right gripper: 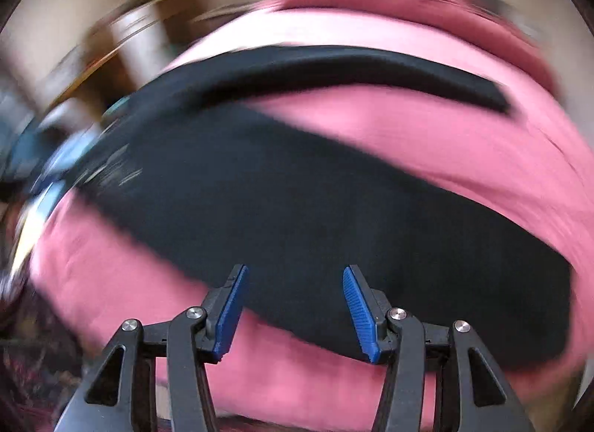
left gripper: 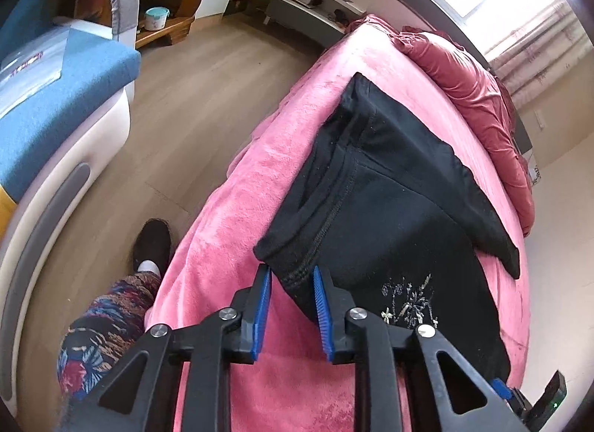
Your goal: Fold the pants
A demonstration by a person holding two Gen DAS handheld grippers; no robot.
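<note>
Black pants [left gripper: 389,216] lie folded on a pink fleece blanket [left gripper: 230,239] covering a bed; both grippers hover over them with jaws apart, holding nothing.

The right wrist view is badly blurred: the pants [right gripper: 304,209] read only as a dark band across the blanket [right gripper: 427,142], and the room behind is unreadable. The right gripper [right gripper: 295,306] stands wide open. The left gripper [left gripper: 291,311] is narrowly open at the pants' stitched corner, its ribbed blue pads [left gripper: 322,315] clear of the cloth. Pale embroidery [left gripper: 408,306] is partly hidden by a finger. A patterned trouser leg [left gripper: 100,335] and a dark shoe [left gripper: 152,246] show beside the bed.
</note>
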